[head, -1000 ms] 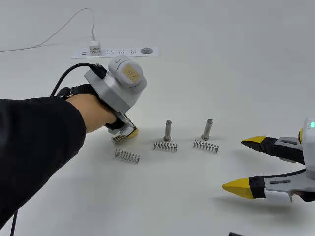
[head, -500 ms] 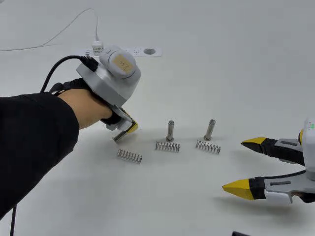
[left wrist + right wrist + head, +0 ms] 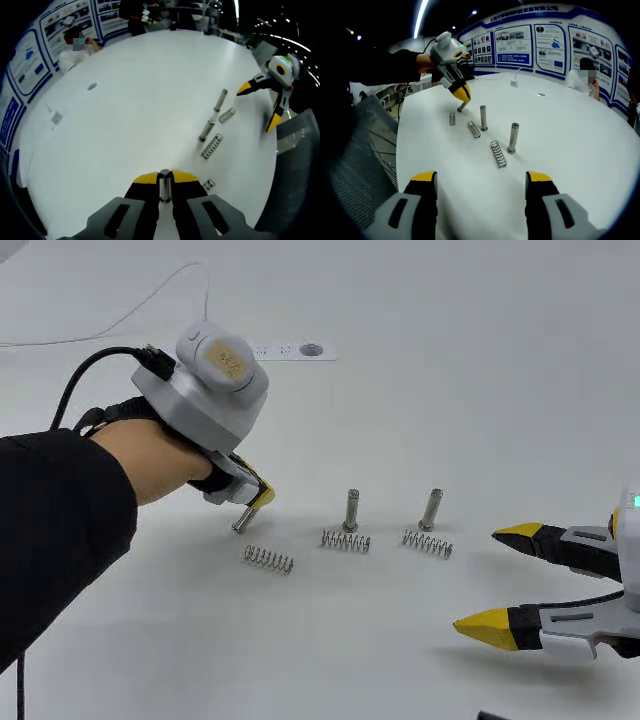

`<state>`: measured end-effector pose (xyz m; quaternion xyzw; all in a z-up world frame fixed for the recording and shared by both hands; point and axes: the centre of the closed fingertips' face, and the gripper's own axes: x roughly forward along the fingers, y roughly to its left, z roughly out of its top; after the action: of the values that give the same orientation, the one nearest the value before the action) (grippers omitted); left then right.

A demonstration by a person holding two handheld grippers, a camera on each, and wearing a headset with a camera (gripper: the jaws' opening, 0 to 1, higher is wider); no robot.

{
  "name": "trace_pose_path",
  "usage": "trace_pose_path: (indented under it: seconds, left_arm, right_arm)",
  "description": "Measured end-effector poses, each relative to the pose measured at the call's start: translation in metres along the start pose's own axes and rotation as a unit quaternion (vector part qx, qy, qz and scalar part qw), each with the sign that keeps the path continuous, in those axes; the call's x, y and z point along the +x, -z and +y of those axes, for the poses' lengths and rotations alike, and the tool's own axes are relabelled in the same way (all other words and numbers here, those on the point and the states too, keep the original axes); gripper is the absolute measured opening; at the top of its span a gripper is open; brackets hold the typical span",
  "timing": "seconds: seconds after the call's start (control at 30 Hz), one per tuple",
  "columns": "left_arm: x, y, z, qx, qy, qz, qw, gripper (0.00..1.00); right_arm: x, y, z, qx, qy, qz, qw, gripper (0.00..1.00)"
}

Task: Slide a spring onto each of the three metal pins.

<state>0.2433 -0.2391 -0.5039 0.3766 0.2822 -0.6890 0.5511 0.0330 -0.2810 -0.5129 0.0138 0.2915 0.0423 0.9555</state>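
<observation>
In the left half of the head view, the left gripper (image 3: 255, 502) is held tilted down toward the white table (image 3: 480, 390). Its jaws are clamped on the held pin (image 3: 243, 521), which is kept at a slant just above the left spring (image 3: 268, 559). It seems to be held that way so that its free lower end can be offered to a spring, though this is only a judgement. At the centre of the frame the middle pin (image 3: 352, 510) is stood upright, with the middle spring (image 3: 345, 540) laid flat just in front of it. To the right, the right pin (image 3: 431, 509) is stood likewise behind the right spring (image 3: 427, 544). Each spring appears to be laid beside its own pin for easy pairing, and no spring is seen on a pin yet. At the lower right edge the right gripper (image 3: 505, 578) is held low with its jaws wide apart and nothing between them, presumably ready to take a spring. Its body is cut off by the frame edge. In the left gripper view the held pin is seen nearly end-on between the yellow tips at the bottom centre, so its length cannot be judged, and the left spring is largely covered by the jaw at the lower right. Whether the held pin's tip is touching the table cannot be told. At the top of the head view, the power strip (image 3: 290, 348) is partly hidden behind the left gripper's housing
</observation>
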Motion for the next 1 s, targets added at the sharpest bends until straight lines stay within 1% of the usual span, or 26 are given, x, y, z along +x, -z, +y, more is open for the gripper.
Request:
trace_pose_path:
  seconds: [0.3,0.6,0.67,0.7,0.87,1.0]
  left_arm:
    - [-0.012,0.006,0.002,-0.022,-0.001,-0.016,0.9996,0.07]
    - [-0.017,0.009,0.002,-0.041,-0.004,-0.033,0.9986,0.08]
    - [-0.019,0.011,0.002,-0.042,-0.005,-0.038,0.9984,0.08]
    - [-0.019,0.011,0.001,-0.041,-0.006,-0.044,0.9982,0.08]
    - [-0.022,0.014,0.003,-0.057,-0.006,-0.060,0.9965,0.08]
    - [-0.024,0.017,0.001,-0.056,-0.010,-0.071,0.9959,0.08]
  right_arm:
    - [0.000,-0.002,0.001,-0.004,-0.003,0.000,1.0000,0.73]
    - [0.001,-0.003,0.002,-0.006,-0.005,-0.001,1.0000,0.73]
    - [0.000,-0.002,0.002,-0.006,-0.004,0.000,1.0000,0.73]
    - [0.000,-0.002,0.002,-0.007,-0.004,0.001,1.0000,0.73]
    - [0.001,-0.002,0.002,-0.007,-0.004,0.003,1.0000,0.73]
    - [0.002,-0.002,0.003,-0.008,-0.005,0.003,0.9999,0.73]
